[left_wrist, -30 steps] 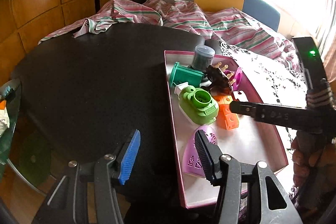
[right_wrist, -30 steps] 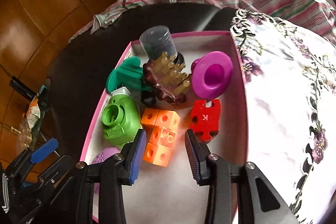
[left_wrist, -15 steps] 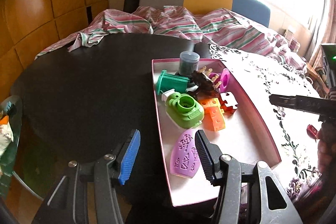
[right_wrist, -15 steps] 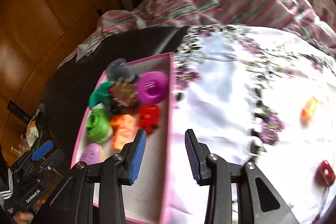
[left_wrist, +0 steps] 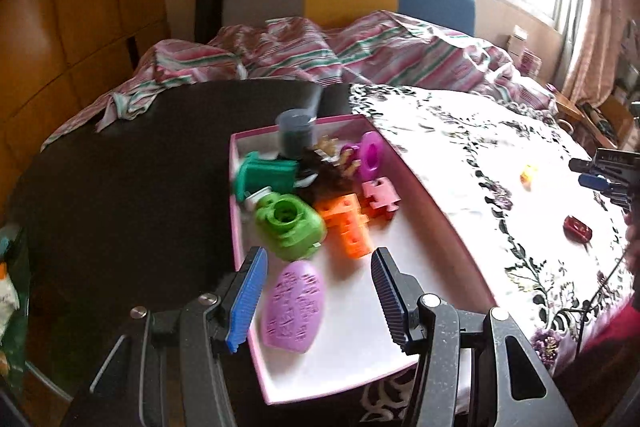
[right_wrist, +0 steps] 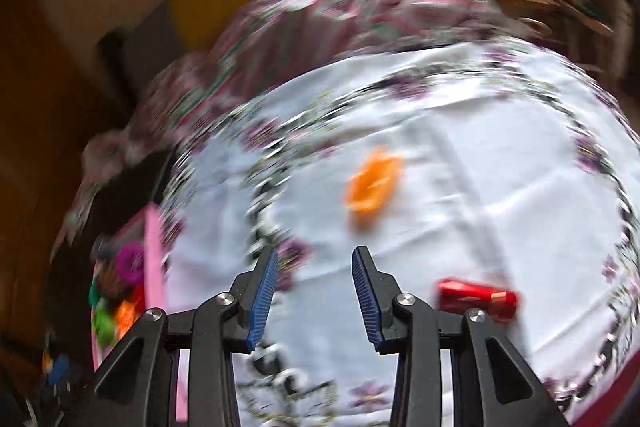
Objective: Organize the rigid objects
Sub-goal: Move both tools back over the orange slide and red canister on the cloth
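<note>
My left gripper [left_wrist: 318, 293] tilts down over the pink-rimmed white tray [left_wrist: 436, 215], jaws parted, empty. My right gripper [right_wrist: 312, 291] angles down over the white floral tablecloth [right_wrist: 460, 131], parted, empty. There lie one orange plastic piece [right_wrist: 374, 185] and one red one [right_wrist: 476, 297].

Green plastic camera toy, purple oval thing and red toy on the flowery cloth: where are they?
Green plastic camera toy [left_wrist: 289, 223]: left wrist view, on its round lens.
Purple oval patterned piece [left_wrist: 295, 305]: left wrist view, its middle.
Red toy [right_wrist: 476, 297]: right wrist view, blurred, its middle.
</note>
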Available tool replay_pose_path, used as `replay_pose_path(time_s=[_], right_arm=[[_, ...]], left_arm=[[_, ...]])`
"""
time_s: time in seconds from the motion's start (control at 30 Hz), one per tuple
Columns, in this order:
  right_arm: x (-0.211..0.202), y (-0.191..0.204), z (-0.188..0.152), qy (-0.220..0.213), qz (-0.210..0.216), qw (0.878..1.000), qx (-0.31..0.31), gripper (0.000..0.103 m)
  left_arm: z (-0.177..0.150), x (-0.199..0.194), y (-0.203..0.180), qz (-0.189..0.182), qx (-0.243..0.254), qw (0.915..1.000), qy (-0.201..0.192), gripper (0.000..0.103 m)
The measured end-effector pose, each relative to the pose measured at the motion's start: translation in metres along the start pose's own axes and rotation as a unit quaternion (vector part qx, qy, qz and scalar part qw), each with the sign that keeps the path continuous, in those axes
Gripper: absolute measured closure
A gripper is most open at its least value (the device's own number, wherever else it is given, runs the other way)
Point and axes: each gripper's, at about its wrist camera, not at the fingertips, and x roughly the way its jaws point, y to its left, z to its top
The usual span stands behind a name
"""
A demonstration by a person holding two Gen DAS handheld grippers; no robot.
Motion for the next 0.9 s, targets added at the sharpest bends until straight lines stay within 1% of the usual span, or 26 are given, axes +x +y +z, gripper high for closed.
replay_pose_path(time_s=[0.1,0.13,0.17,0.23,0.33,0.47,0.67,0.9], right_arm=[[-0.003,-0.033,0.001,-0.023,-0.012,0.998,0.065,0.065],[-0.001,-0.045,0.0,-0.02,-0.009,0.995,0.096,0.065],[0.0,-0.056,0.0,-0.013,0.003,0.992,0.129,0.065],[-0.003,-0.071,0.0,-0.019,0.016,0.986,0.167,0.065],[-0.005,-0.08,0.0,-0.026,0.019,0.982,0.188,0.065],[-0.003,-0.085,-0.002,-0.021,0.031,0.978,0.205,0.065],[-0.002,-0.09,-0.004,-0.012,0.043,0.974,0.22,0.065],[-0.004,-0.094,-0.004,-0.018,0.056,0.97,0.235,0.063]], left_arm=[[0.007,0.002,-0.017,-0.011,0.018,0.9998,-0.001,0.044],[0.009,0.003,-0.022,-0.014,0.023,0.9996,-0.002,0.044],[0.012,0.004,-0.029,-0.019,0.03,0.9994,-0.003,0.044],[0.018,0.007,-0.043,-0.029,0.045,0.9986,-0.002,0.043],[0.025,0.013,-0.062,-0.043,0.06,0.9973,0.001,0.043],[0.034,0.019,-0.09,-0.054,0.085,0.995,0.0,0.043],[0.042,0.034,-0.121,-0.071,0.11,0.9914,0.008,0.042],[0.051,0.054,-0.152,-0.085,0.135,0.9868,0.024,0.042]])
